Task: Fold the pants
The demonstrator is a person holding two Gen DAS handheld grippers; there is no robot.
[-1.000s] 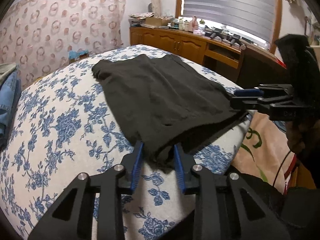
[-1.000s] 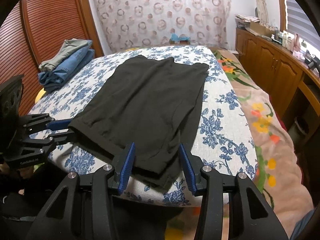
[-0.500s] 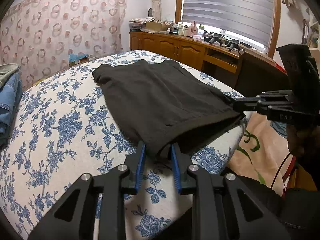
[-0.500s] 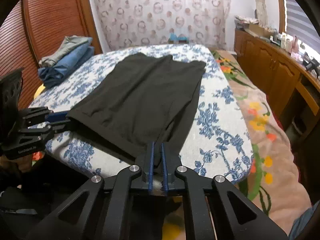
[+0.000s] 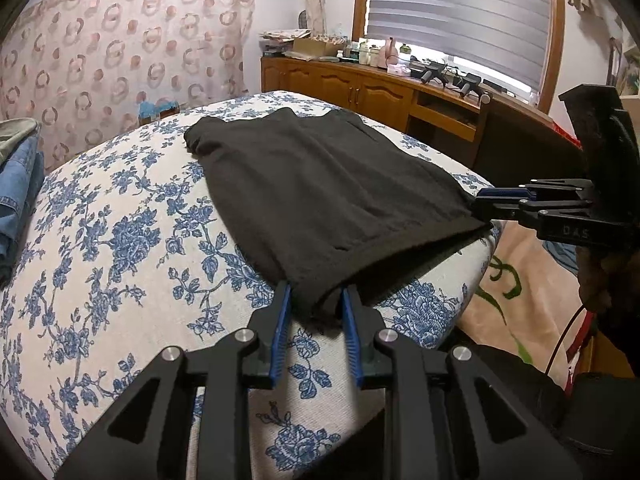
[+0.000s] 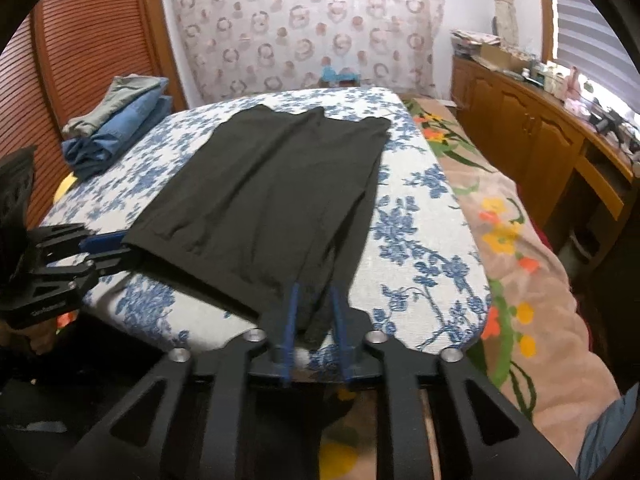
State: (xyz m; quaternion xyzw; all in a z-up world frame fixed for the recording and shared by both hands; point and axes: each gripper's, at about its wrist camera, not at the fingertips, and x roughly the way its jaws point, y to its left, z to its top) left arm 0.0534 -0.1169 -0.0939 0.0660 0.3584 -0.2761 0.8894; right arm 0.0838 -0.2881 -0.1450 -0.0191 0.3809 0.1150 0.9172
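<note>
Black pants (image 5: pixel 320 188) lie flat on a white board with blue flowers (image 5: pixel 104 248), their near hem at the board's front edge; they also show in the right wrist view (image 6: pixel 272 192). My left gripper (image 5: pixel 315 300) has its blue pads either side of the hem's left corner, a gap still between them. My right gripper (image 6: pixel 314 300) stands the same way around the hem's right corner, pads partly apart with cloth between. Each gripper shows in the other's view: the right gripper (image 5: pixel 486 200) and the left gripper (image 6: pixel 116 250), both at the hem.
Folded jeans and other clothes (image 6: pixel 116 128) are stacked at the board's far left. A wooden cabinet (image 5: pixel 360 88) with clutter runs under the window. A flowered blanket (image 6: pixel 516 248) lies to the right of the board. A louvred wooden door (image 6: pixel 76 48) stands on the left.
The right gripper shut tight on the hem half a second ago and now stands partly apart again. The left gripper has narrowed around its corner. The pants were drawn slightly toward me.
</note>
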